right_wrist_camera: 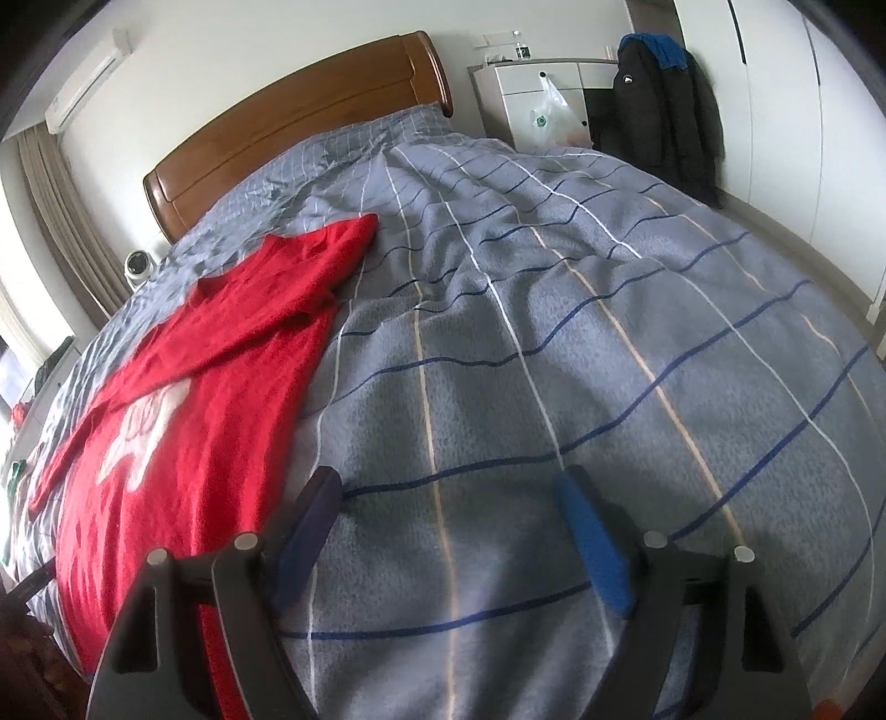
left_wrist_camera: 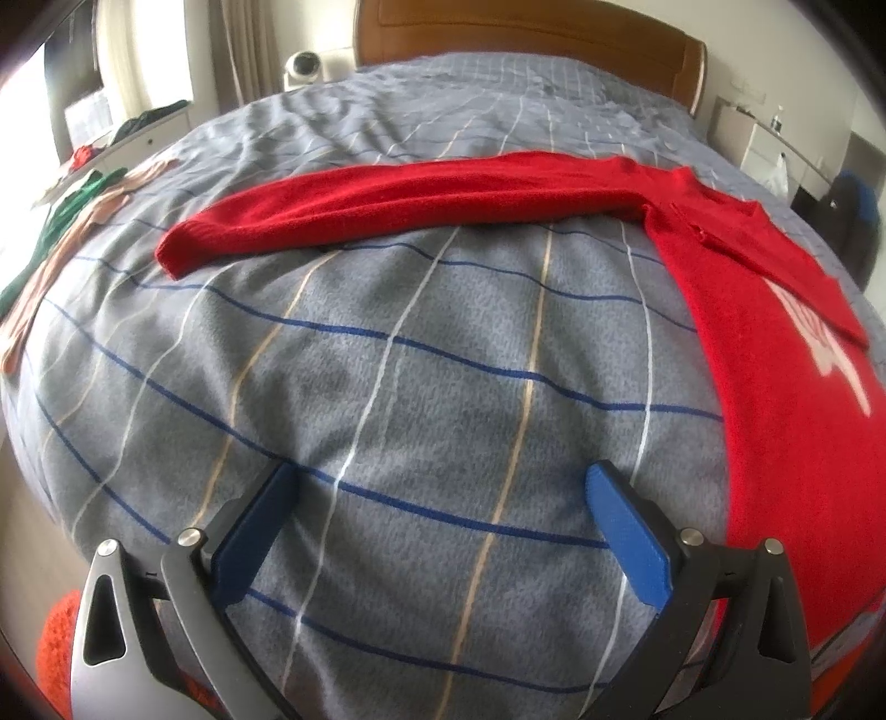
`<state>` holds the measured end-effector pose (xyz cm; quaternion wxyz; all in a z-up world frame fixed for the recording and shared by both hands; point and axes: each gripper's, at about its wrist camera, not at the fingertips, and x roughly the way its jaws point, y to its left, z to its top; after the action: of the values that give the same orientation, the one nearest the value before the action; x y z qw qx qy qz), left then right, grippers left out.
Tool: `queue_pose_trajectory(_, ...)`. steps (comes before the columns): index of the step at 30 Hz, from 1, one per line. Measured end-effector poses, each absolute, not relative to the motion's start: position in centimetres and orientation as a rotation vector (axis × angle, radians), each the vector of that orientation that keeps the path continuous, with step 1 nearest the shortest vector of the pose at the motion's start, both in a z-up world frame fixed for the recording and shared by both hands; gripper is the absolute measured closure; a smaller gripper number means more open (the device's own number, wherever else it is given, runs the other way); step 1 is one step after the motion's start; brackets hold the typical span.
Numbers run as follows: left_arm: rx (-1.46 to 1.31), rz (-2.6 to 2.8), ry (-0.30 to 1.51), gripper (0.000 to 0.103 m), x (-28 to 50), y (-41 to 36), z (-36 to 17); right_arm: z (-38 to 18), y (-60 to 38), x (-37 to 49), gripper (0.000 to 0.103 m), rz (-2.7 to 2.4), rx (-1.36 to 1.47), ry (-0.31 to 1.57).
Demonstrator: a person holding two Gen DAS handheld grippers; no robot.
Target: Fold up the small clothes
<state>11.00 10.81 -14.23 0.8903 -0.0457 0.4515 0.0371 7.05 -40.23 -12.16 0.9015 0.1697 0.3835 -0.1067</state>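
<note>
A red long-sleeved sweater (left_wrist_camera: 775,354) with a white print lies flat on the grey checked bed cover. One sleeve (left_wrist_camera: 387,205) stretches out to the left across the bed. The other sleeve is folded across the chest in the right wrist view (right_wrist_camera: 183,343). My left gripper (left_wrist_camera: 443,498) is open and empty, hovering over bare cover to the left of the sweater's body. My right gripper (right_wrist_camera: 448,498) is open and empty, over bare cover just to the right of the sweater (right_wrist_camera: 183,443).
Green and pink clothes (left_wrist_camera: 72,221) lie at the bed's left edge. A wooden headboard (left_wrist_camera: 526,44) stands at the far end. A white nightstand (right_wrist_camera: 542,99) and a dark hanging jacket (right_wrist_camera: 664,111) stand to the right of the bed.
</note>
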Motion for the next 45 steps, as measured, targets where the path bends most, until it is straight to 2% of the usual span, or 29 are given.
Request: queue_pose_trajectory(45,-0.082,0.057,0.948,0.0,10.89,10.84,-14.18,-12.23,-40.09,7.1,0.021,-0.223,0.337,0.797)
